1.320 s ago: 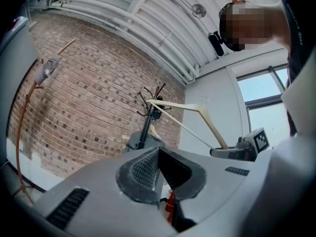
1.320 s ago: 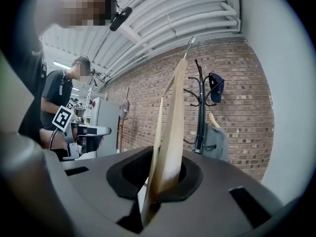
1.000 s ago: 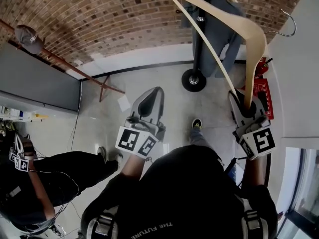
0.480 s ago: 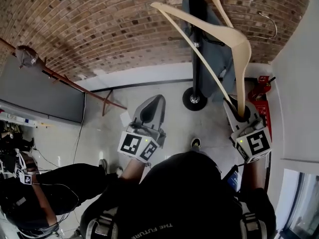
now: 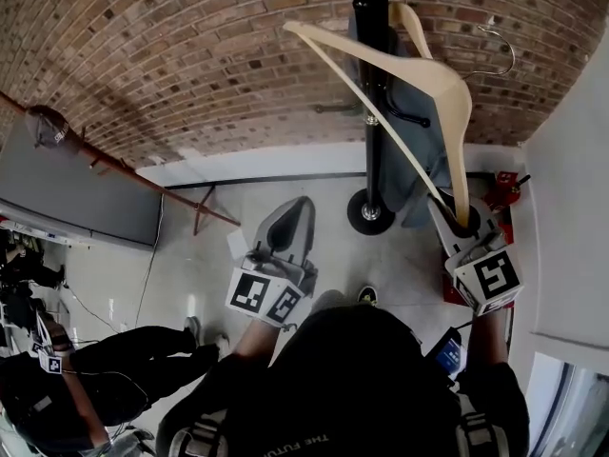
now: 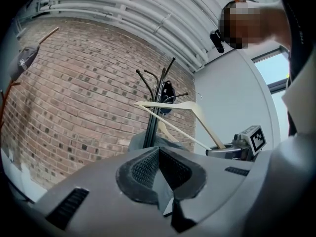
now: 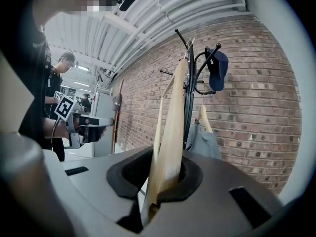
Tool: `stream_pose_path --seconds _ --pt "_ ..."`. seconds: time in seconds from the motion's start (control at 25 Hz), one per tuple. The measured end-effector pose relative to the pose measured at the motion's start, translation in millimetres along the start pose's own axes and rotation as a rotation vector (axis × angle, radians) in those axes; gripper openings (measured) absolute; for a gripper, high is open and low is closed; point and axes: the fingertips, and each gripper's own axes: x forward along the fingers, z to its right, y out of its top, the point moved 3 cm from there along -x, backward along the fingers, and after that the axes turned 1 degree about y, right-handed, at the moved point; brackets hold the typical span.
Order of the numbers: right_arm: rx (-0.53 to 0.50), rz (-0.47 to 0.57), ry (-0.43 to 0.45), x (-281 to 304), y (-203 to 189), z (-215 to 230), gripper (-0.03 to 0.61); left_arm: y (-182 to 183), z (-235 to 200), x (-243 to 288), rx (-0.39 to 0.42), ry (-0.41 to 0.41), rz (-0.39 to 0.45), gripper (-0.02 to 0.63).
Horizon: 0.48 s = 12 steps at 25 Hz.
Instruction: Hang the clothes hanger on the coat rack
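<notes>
A pale wooden clothes hanger (image 5: 423, 69) with a metal hook (image 5: 495, 50) stands up from my right gripper (image 5: 463, 219), which is shut on the end of one arm. It crosses in front of the black coat rack pole (image 5: 371, 93); the hook hangs free to the right of the pole. In the right gripper view the hanger (image 7: 173, 127) rises between the jaws of my right gripper (image 7: 160, 177) beside the rack (image 7: 188, 107). My left gripper (image 5: 290, 219) is shut and holds nothing, its jaws (image 6: 160, 164) pointing at the rack (image 6: 155, 112).
On the rack hang a grey garment (image 5: 419, 131) on another wooden hanger and a dark cap (image 7: 217, 70). The round rack base (image 5: 369, 212) sits by the brick wall. A red fire extinguisher (image 5: 500, 193) and a white wall (image 5: 571, 208) are at right. A person (image 5: 57, 388) stands at left.
My right gripper has carried the hanger left and closer to the rack pole, so the hook is nearer the rack. The left gripper has hardly moved.
</notes>
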Motion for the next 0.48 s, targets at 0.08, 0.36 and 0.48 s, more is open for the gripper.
stream_pose_path --seconds 0.08,0.36,0.48 --pt "0.014 -0.011 0.006 9.9 2.3 10.2 0.044 -3.1 -6.8 7.5 -0.007 0.009 -0.002 0.018" --pt "-0.034 -0.07 0.02 38.9 3.9 43.2 0.045 -12.0 -28.3 38.4 -0.031 -0.005 0.009 0.018" --pt "-0.071 -0.095 0.014 52.2 5.9 54.1 0.046 -11.9 -39.7 57.0 -0.039 -0.023 0.027 0.018"
